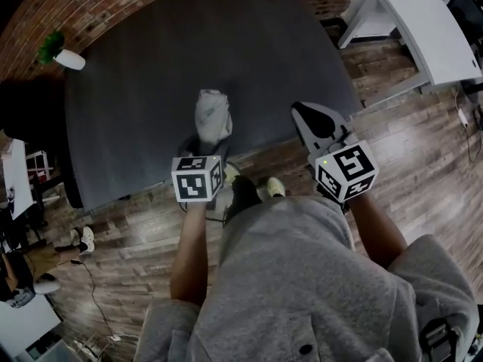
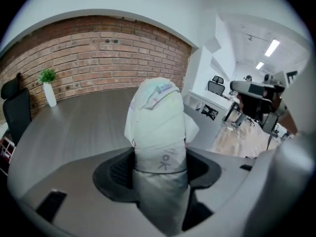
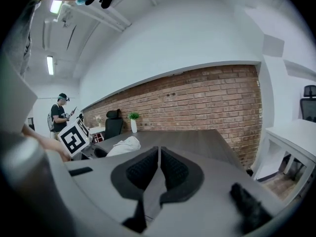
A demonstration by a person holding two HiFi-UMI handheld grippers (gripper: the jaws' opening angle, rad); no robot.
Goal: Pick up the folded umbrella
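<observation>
The left gripper (image 2: 160, 174) is clamped on the folded umbrella (image 2: 158, 117). Its dark pads press on both sides of the bundle just below a band of pale fabric, and most of the wrapped canopy sticks out past the jaws. In the head view the umbrella sits over the near edge of the dark table (image 1: 189, 59) and seems clear of its top, so the lift looks nearly done.

To finish well, the squeeze should stay even. The fabric is soft and the grip is low on the bundle, so the long free end could sag or slip if the wrist tips fast. A slow, straight rise away from the table edge suits it best.

The right gripper (image 3: 159, 158) has its jaws pressed together with nothing between them. It hangs beside the table and is best kept out of the way. A small plant (image 1: 56, 47) stands well apart at the far corner.
</observation>
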